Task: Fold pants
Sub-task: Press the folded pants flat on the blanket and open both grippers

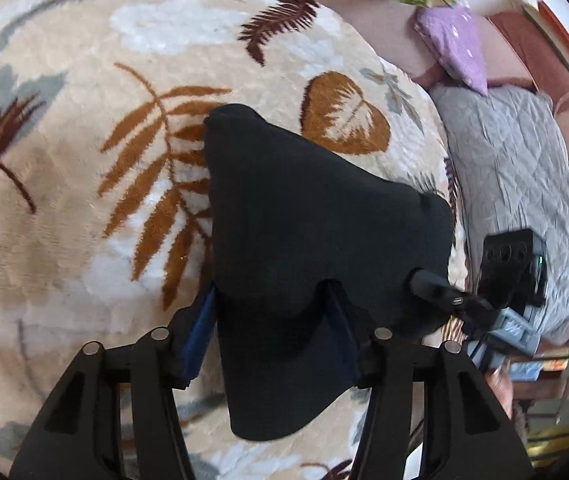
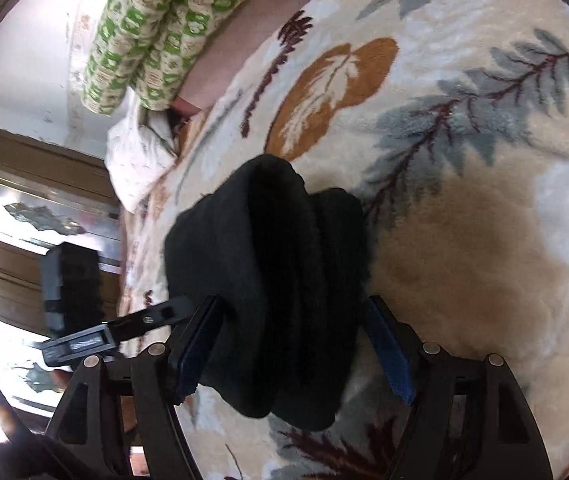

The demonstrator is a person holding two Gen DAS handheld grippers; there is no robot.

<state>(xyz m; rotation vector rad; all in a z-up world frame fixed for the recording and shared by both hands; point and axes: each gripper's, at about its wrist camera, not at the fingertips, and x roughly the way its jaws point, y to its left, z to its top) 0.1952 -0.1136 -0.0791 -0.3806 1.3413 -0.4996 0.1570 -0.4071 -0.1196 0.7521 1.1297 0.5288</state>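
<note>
The black pants (image 1: 304, 208) hang bunched above a beige leaf-patterned blanket (image 1: 84, 200). My left gripper (image 1: 274, 292) is shut on one part of the pants, the cloth bulging between its blue-padded fingers (image 1: 200, 332). My right gripper (image 2: 292, 308) is shut on another bunch of the pants (image 2: 268, 264), which droops down past its fingers (image 2: 388, 352). The right gripper shows at the right of the left wrist view (image 1: 436, 284), pinching the pants' edge. The left gripper shows at the left of the right wrist view (image 2: 156, 316).
The blanket (image 2: 464, 220) covers a bed. A grey quilted cover (image 1: 516, 184), a purple pillow (image 1: 456, 44) and a green patterned pillow (image 2: 152, 24) lie at the bed's edges. A white cloth (image 2: 136, 160) and wooden furniture (image 2: 12, 264) stand beside the bed.
</note>
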